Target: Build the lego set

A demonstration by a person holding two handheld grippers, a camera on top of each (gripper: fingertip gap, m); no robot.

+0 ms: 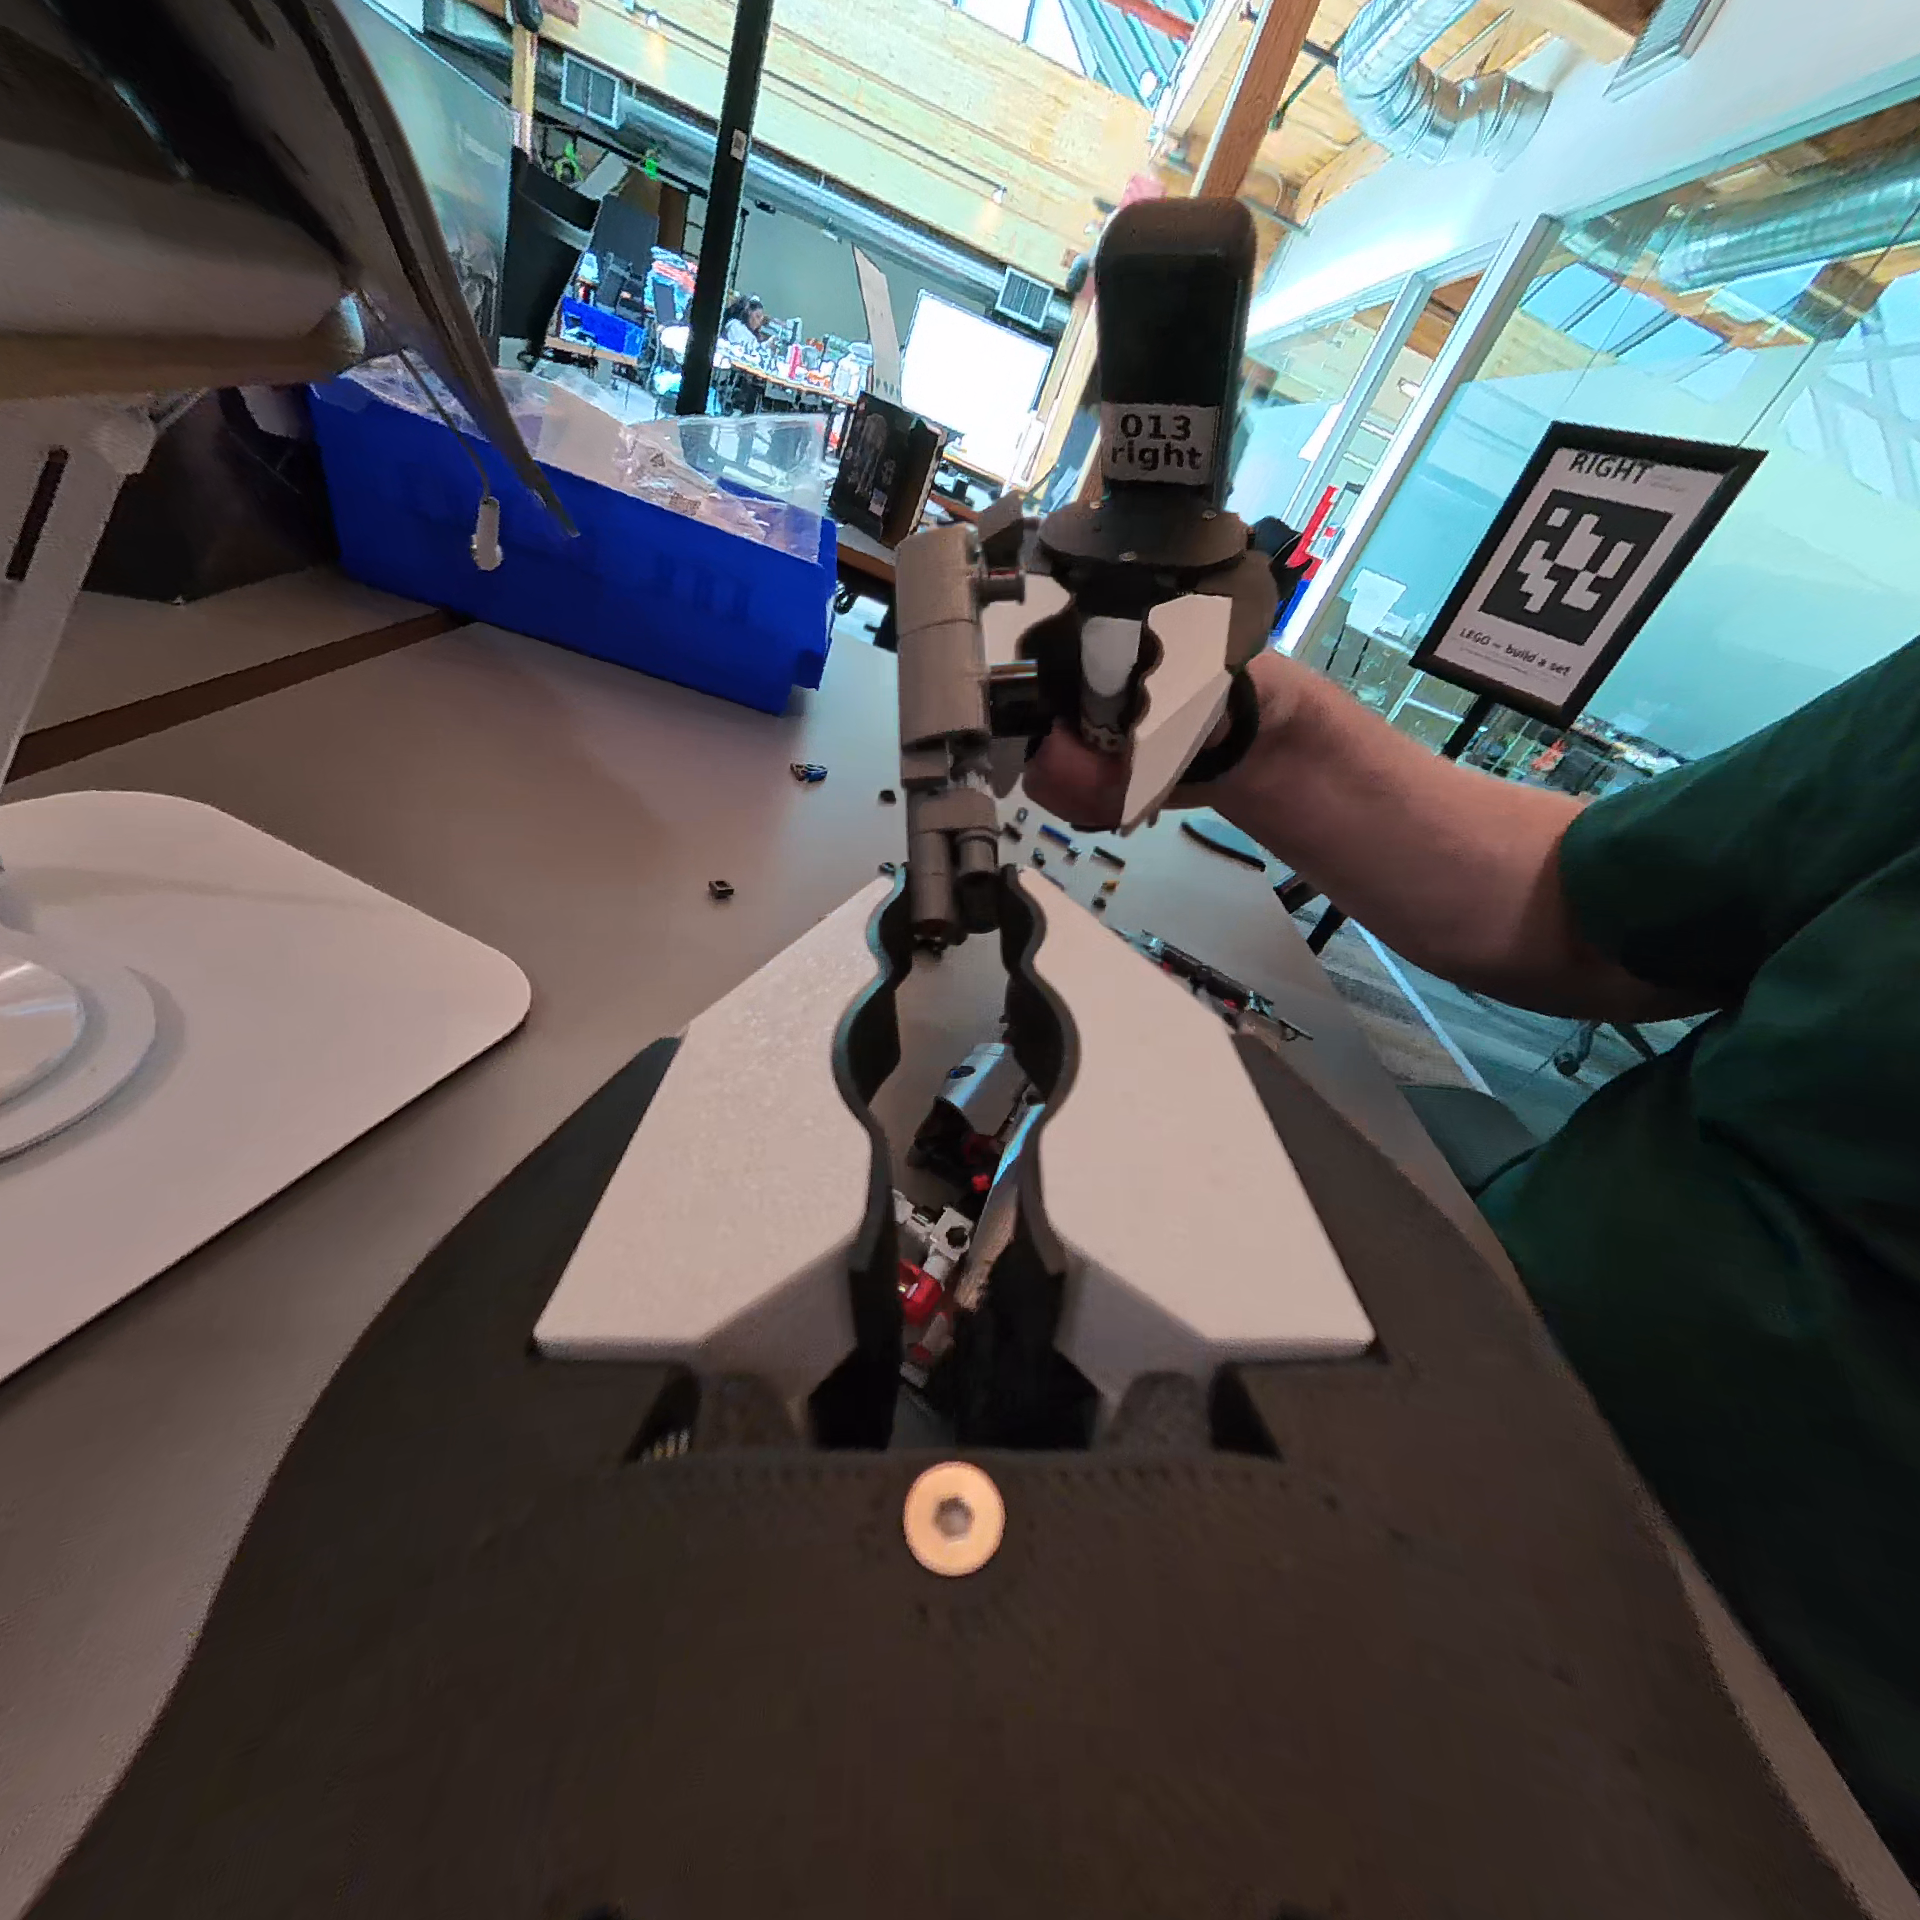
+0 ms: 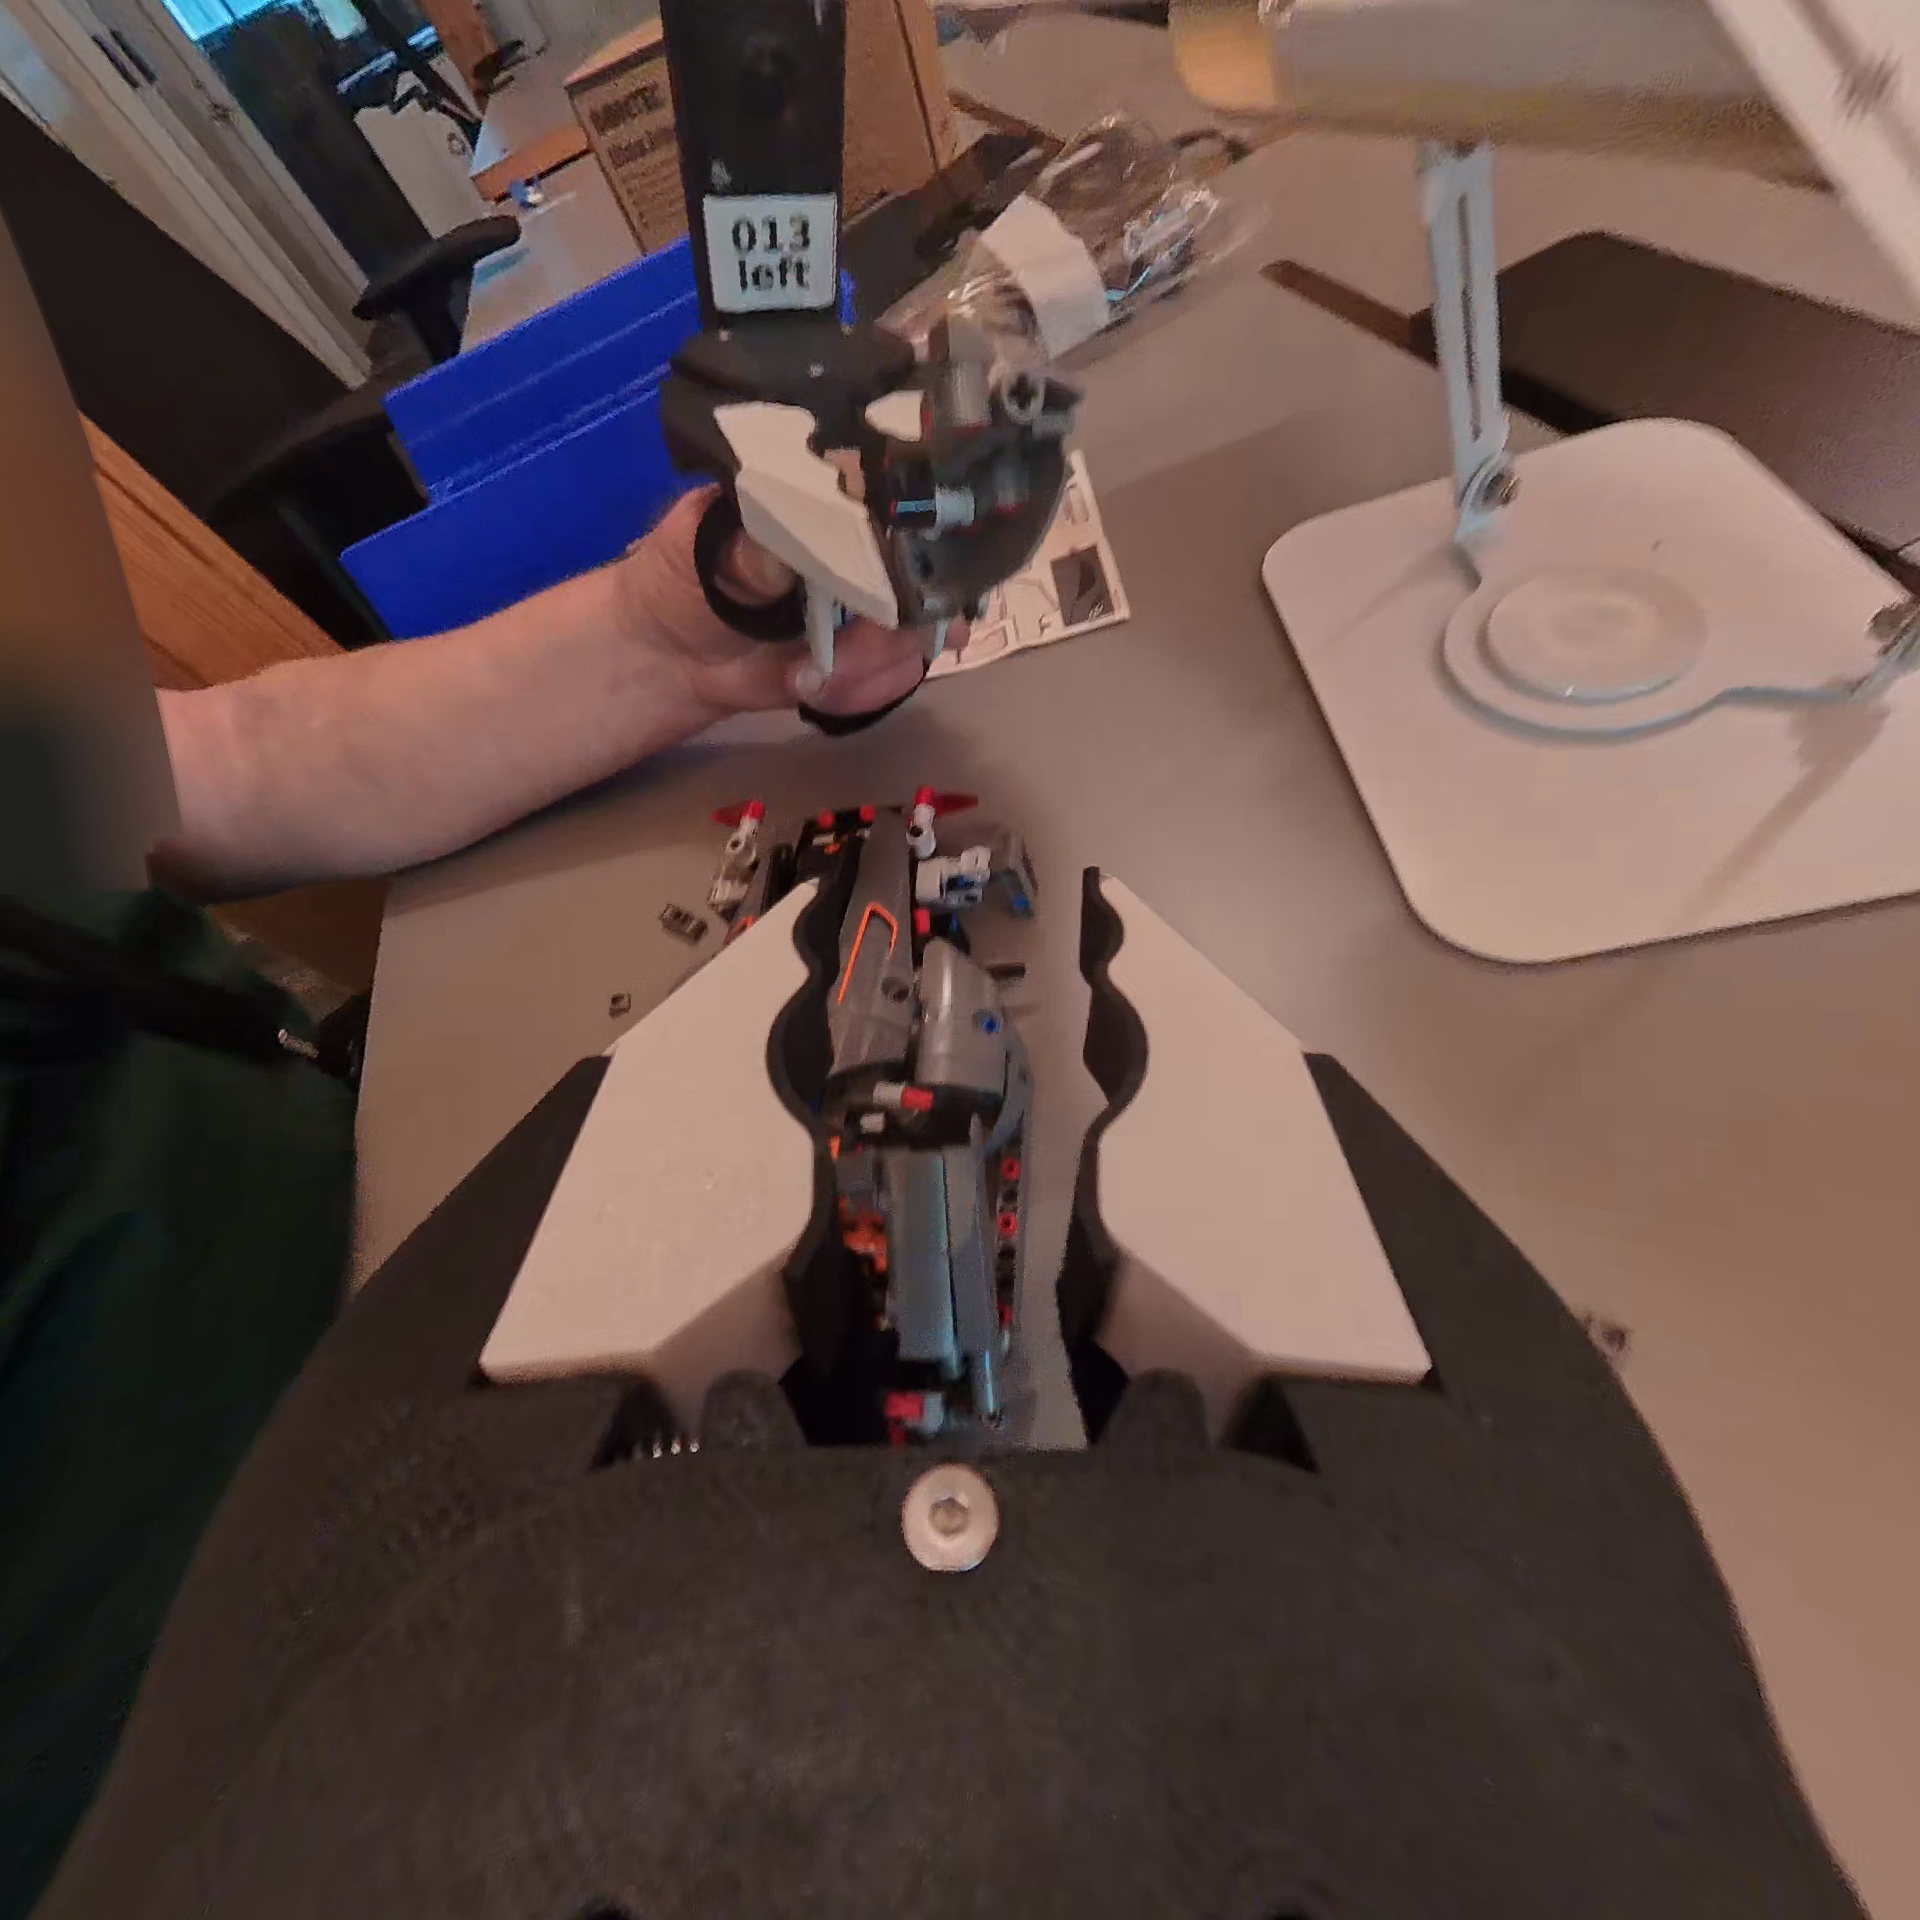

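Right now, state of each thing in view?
left gripper: shut on the grey lego piece, raised off the desk
grey lego piece: upright, held at its lower end
right gripper: open, empty, over the lego model
lego model: lying on the desk, partly built
blue bin: open, holding plastic bags
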